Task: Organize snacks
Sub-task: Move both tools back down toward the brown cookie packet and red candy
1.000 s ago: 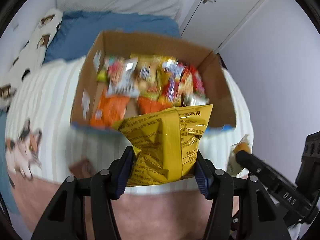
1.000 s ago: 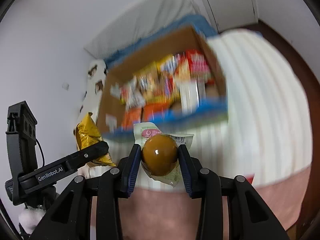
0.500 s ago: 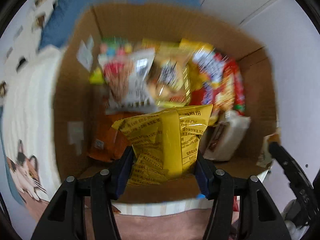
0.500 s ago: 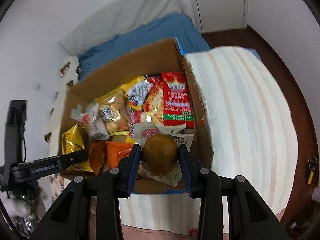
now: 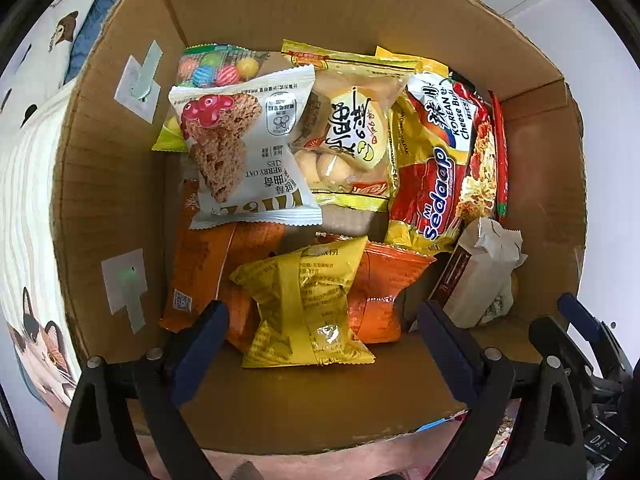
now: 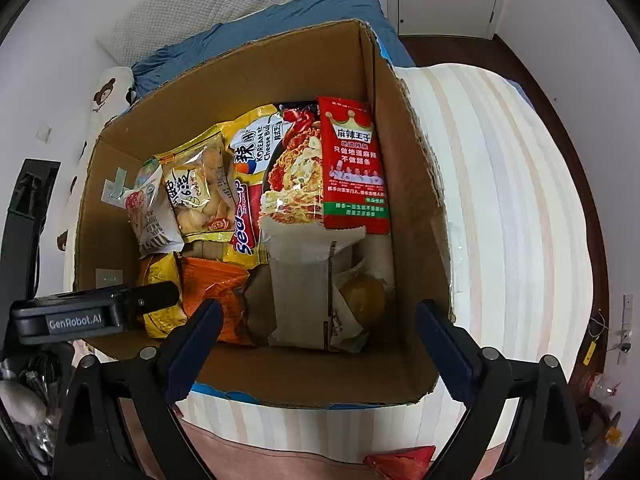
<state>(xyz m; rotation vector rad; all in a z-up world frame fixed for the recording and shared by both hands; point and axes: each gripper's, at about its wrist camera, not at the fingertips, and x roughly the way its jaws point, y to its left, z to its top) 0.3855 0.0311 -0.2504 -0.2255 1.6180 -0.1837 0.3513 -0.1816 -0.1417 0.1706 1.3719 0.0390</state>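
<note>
A cardboard box [image 5: 116,168] of snack packets fills the left wrist view. My left gripper [image 5: 322,314] hangs over its near side, jaws opening wide. A yellow packet [image 5: 304,300] lies loose below and between them on orange packets [image 5: 376,292], and no pad presses on it. In the right wrist view my right gripper [image 6: 318,310] is over the same box [image 6: 420,200], jaws also opening. A clear pack with a brown egg [image 6: 362,296] lies free in the near right corner, beside a pale wrapped packet [image 6: 300,280]. The left gripper's finger [image 6: 92,316] shows at the left.
The box stands on a bed with a striped blanket [image 6: 508,208], a blue sheet [image 6: 280,20] and a white pillow behind. A red packet [image 6: 400,462] lies on the pink cover near the front edge. Noodle packs [image 6: 352,168] stand along the box's right wall.
Both grippers came forward and down over the box. Both pairs of jaws opened: the yellow packet and the egg pack dropped out of them and now lie inside the box.
</note>
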